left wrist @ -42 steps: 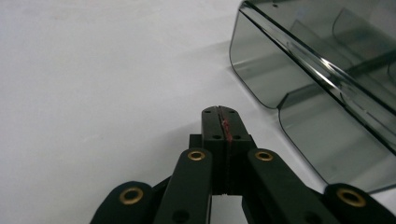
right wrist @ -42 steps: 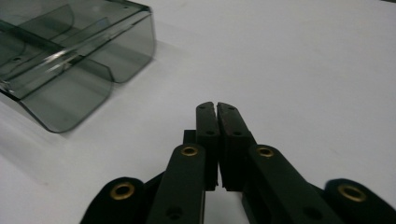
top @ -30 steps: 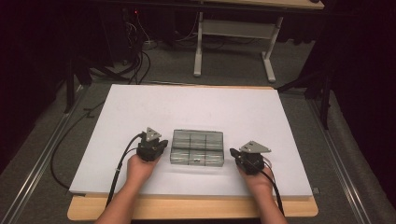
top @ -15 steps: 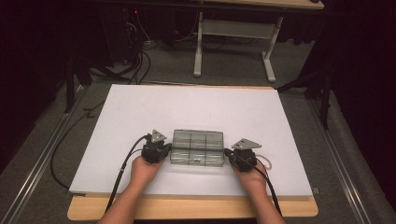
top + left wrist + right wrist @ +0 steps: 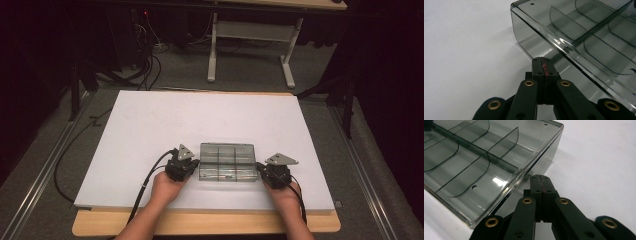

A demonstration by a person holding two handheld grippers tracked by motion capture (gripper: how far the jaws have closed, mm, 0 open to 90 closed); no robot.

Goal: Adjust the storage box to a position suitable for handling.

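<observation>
High view: clear smoky compartment box (image 5: 228, 162) lying flat on the white table (image 5: 150, 130), toward the near edge, roughly centred left to right. Left tool (image 5: 192, 164) pressed up against the box's left short side; right tool (image 5: 258, 169) against the right short side. Left hand (image 5: 166, 187) and right hand (image 5: 284, 192) coming in from the near edge, black cables (image 5: 145, 185) trailing back past the wrists. Broad bare white surface beyond the box and out to both sides; only a narrow strip between box and near table edge. Dark floor, a grey table frame (image 5: 250, 35) and loose wires beyond the far edge.

Left gripper view: left tool's jaws pressed together, a thin red line down the seam, tips touching or just short of the box's end wall below its rim, near a rounded corner. Curved dividers visible through the lid. Bare white surface to the left.

Right gripper view: right tool's jaws likewise pressed together, nothing between them, tips at the box's end wall just under the rim. Small hole in the lid near the corner. Bare white surface to the right.
</observation>
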